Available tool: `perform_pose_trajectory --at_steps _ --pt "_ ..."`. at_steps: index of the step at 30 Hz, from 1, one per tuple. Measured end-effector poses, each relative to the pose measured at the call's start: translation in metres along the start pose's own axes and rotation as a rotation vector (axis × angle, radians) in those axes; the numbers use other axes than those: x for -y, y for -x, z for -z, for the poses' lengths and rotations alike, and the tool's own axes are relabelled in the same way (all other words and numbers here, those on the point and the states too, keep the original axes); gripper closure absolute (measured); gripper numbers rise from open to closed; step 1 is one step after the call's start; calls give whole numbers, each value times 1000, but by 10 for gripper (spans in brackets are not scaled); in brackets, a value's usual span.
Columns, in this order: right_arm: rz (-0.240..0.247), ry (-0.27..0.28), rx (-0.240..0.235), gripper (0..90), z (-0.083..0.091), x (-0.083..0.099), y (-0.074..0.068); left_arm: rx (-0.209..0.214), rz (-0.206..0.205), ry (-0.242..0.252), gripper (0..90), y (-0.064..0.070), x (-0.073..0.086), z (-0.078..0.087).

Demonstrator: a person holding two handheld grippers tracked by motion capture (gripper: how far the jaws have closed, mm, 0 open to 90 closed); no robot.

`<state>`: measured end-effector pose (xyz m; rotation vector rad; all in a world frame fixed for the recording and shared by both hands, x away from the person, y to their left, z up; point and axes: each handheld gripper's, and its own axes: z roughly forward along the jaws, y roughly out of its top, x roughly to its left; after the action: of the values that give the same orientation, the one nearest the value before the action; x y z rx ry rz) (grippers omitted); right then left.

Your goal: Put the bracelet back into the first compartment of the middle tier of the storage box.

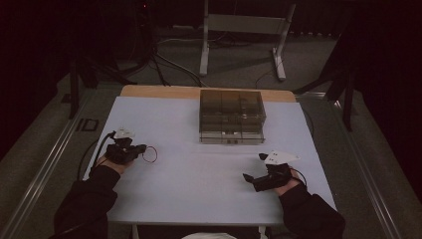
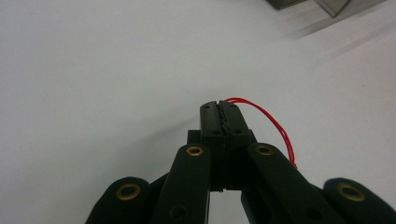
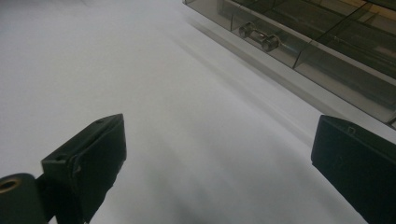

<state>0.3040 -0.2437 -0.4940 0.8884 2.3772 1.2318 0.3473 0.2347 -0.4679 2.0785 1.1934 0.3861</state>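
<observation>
Left gripper [image 2: 223, 112]: jaws pressed together, pinching a thin red thread loop [image 2: 275, 126] at one point of the loop.
Thread loop, location: at the left of the white worktop [image 1: 199, 184]; in the high view the loop [image 1: 150, 155] hangs out to the right of the jaw tips, at or just above the surface.
Thread loop, appearance: fine red strand, closed into a slack ring; no knot can be made out.
Thread loop, handling (judgement): very light, limp, no stiffness of its own; likely to slip from a loose pinch and to snag on edges. Hold it deep between the ribbed pads, not at the tip edge.
Drawer organiser [image 1: 232, 116]: smoke-tinted clear plastic, compartmented, at the far middle of the worktop; a small metal handle [image 3: 258, 37] shows on its front.
Right gripper [image 1: 255, 178]: jaws spread wide, holding nothing, near the worktop's right front, pointing towards the organiser.
</observation>
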Motion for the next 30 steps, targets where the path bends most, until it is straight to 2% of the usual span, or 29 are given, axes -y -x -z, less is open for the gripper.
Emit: perform_pose_trajectory --at_steps 15,30 --pt "2 -1 -3 37 0 0 0 53 -31 11 900 13 -12 -5" --pt "4 1 -6 37 1 0 0 109 -74 28 900 32 -32 -11"
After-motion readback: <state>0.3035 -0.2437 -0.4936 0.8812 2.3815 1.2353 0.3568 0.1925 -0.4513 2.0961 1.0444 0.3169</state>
